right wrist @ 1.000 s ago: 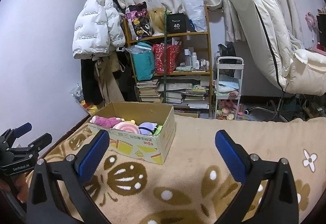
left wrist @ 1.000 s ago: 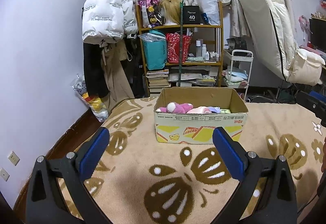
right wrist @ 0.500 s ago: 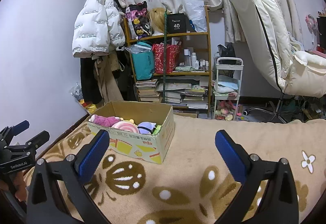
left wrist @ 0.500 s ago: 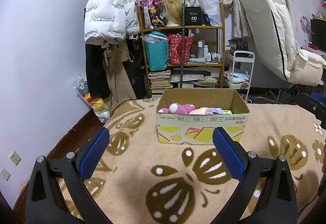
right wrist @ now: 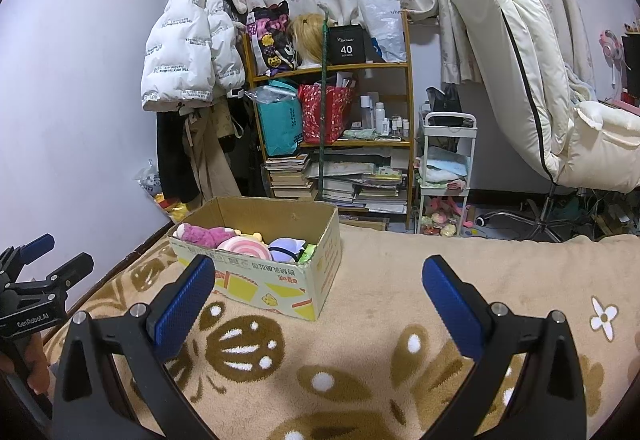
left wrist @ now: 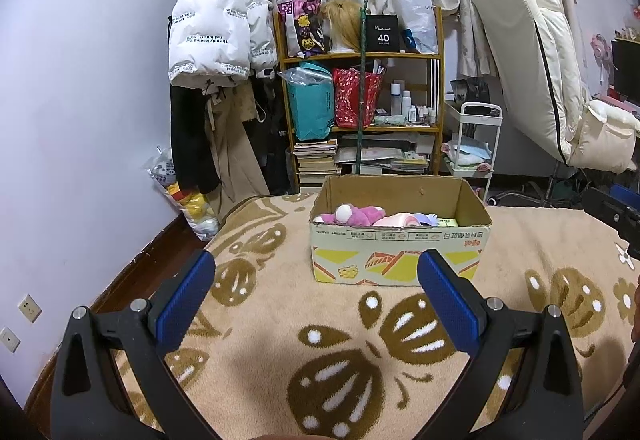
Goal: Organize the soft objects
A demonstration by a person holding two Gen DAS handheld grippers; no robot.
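An open cardboard box [left wrist: 400, 260] [right wrist: 276, 284] stands on the beige patterned blanket. Inside it lie a pink-purple plush [left wrist: 352, 215] [right wrist: 204, 235], a pink swirl cushion [right wrist: 246, 249], a pale purple soft toy [right wrist: 285, 246] and a green item [right wrist: 308, 252]. My left gripper [left wrist: 316, 276] hovers open over the blanket, short of the box front, with nothing between its blue pads. Open and empty too, my right gripper [right wrist: 318, 274] sits to the right of the box. The left gripper's fingers [right wrist: 36, 264] show at the right wrist view's left edge.
The blanket [left wrist: 280, 320] ends at a dark wooden edge on the left. Beyond the box are a cluttered shelf [left wrist: 360, 100], hanging coats [left wrist: 216, 40], a white trolley [right wrist: 446, 176] and a reclined cream chair [right wrist: 540, 80].
Both views have risen and drawn back a little, so the box sits slightly lower and farther. Both grippers stay open; nothing in the box has moved.
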